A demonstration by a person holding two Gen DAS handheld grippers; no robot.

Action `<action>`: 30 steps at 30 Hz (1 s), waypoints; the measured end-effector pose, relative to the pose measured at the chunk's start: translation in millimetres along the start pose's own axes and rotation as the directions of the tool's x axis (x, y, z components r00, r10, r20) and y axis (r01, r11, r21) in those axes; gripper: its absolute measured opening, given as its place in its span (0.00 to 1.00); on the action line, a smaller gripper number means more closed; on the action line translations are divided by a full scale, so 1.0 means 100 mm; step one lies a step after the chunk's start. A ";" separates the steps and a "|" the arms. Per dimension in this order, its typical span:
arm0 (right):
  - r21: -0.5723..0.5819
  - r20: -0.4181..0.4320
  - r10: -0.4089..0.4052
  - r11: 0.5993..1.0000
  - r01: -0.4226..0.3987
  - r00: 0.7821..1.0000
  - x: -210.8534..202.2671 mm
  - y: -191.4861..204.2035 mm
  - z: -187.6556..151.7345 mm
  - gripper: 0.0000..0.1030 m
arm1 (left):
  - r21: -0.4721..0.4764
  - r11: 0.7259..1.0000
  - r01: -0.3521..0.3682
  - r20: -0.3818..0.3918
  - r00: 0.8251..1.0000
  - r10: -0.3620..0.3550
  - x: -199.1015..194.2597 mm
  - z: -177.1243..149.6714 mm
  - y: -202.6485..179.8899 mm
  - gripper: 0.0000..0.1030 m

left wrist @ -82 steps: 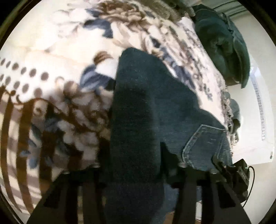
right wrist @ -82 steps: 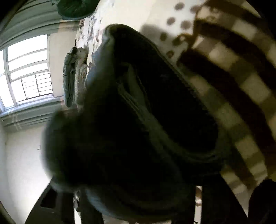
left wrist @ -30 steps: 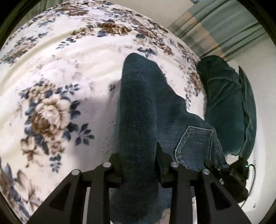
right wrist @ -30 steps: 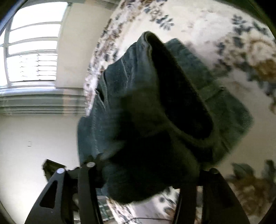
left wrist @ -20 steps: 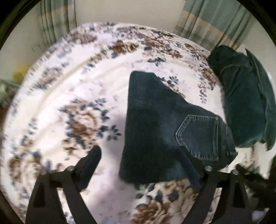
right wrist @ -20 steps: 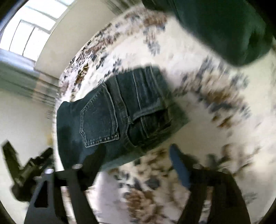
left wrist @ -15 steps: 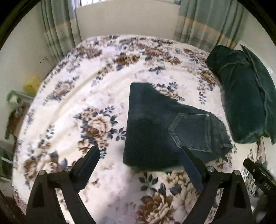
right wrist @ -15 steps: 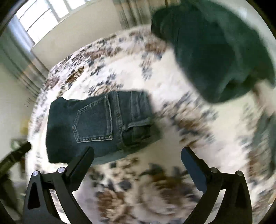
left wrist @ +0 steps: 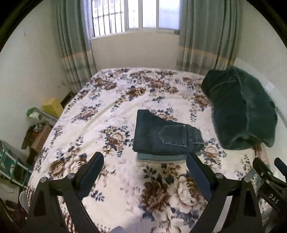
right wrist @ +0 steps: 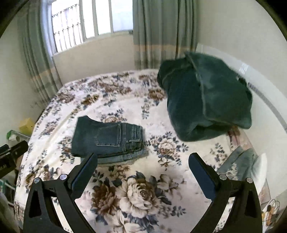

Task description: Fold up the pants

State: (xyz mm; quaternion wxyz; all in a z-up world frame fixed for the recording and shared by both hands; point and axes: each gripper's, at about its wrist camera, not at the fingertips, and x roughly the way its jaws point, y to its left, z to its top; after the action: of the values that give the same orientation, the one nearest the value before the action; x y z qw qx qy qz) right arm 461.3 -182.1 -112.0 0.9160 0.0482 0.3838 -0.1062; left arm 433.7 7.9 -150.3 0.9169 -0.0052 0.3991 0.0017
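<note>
The dark blue jeans (left wrist: 165, 136) lie folded in a compact stack on the floral bedspread (left wrist: 114, 100), back pocket up, with a lighter denim layer showing under the front edge. They also show in the right wrist view (right wrist: 107, 138). My left gripper (left wrist: 144, 176) is open and empty, held back from and above the stack. My right gripper (right wrist: 143, 176) is open and empty, also back from the stack, to its right. The other gripper's body shows at the edge of each view (left wrist: 269, 181) (right wrist: 10, 157).
A dark green folded blanket (left wrist: 240, 109) lies on the bed's right side, also seen in the right wrist view (right wrist: 206, 96). Curtains and a window (left wrist: 134, 16) stand behind the bed. A yellow box (left wrist: 53, 106) and cluttered shelves sit at the left bedside.
Both grippers let go of the jeans, opened wide and pulled back and up from the bed. The folded jeans now rest flat on the bedspread.
</note>
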 end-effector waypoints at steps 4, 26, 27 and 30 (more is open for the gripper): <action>-0.011 0.056 0.037 0.999 -0.036 0.998 -0.78 -0.11 -0.11 1.00 | 0.006 1.000 -0.012 0.052 0.999 0.012 -0.61 -0.20 -0.04 0.91; -0.079 0.177 0.117 0.991 -0.105 0.977 -3.29 -0.35 -0.67 1.00 | -0.012 1.000 -0.022 0.159 0.987 0.024 -2.48 -0.84 0.03 0.95; -0.084 0.184 0.117 0.991 -0.103 0.976 -3.36 -0.34 -0.68 1.00 | -0.012 1.000 -0.014 0.158 0.987 0.016 -2.51 -0.86 0.04 1.00; -0.089 0.200 0.108 0.992 -0.092 0.974 -3.52 -0.31 -0.71 1.00 | -0.007 1.000 -0.013 0.171 0.985 0.015 -2.57 -0.88 0.07 1.00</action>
State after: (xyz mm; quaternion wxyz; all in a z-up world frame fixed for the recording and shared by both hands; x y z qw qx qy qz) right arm 165.1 -144.5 89.0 0.9561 0.0199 0.2884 -0.0489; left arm 193.5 14.0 -22.1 0.9477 -0.0051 0.3190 0.0099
